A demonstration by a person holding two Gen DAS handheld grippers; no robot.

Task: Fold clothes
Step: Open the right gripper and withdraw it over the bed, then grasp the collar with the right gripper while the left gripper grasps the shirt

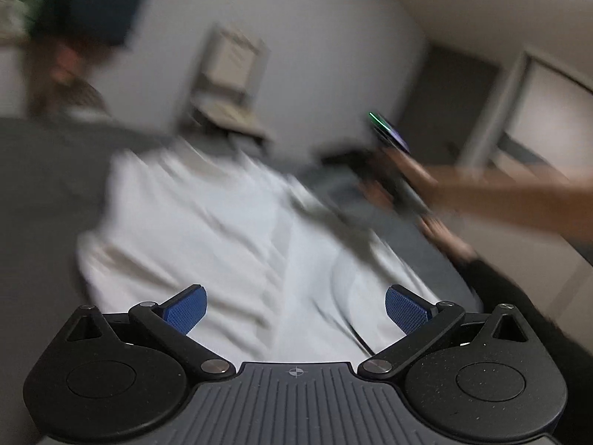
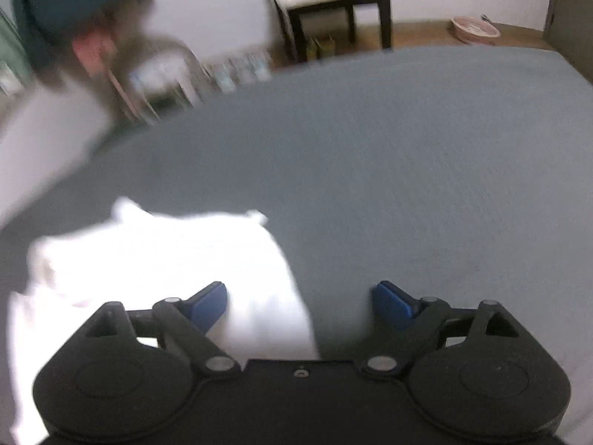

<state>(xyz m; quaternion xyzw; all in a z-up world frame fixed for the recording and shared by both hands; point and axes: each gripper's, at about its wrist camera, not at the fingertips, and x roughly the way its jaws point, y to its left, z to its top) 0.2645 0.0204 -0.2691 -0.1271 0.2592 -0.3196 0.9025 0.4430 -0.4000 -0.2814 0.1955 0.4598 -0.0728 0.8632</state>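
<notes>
A white garment (image 1: 207, 230) lies crumpled on a grey bed (image 1: 48, 185), blurred by motion. My left gripper (image 1: 295, 309) hovers over its near part, blue pads wide apart with nothing between them. In the left wrist view the right gripper (image 1: 374, 181) shows as a dark blur above the garment's far right edge, held by a bare forearm (image 1: 500, 193). In the right wrist view the white garment (image 2: 166, 259) sits at lower left on the grey bed (image 2: 407, 167). My right gripper (image 2: 299, 306) is open, its left finger over the cloth's edge, its right finger over bare sheet.
A dark-legged side table (image 2: 333, 0) with a white top stands beyond the bed against a pale wall. A pink bowl (image 2: 474, 29) sits on the wooden floor. A person in a dark cap (image 2: 74, 11) is at upper left, blurred. Bare grey sheet spreads to the right.
</notes>
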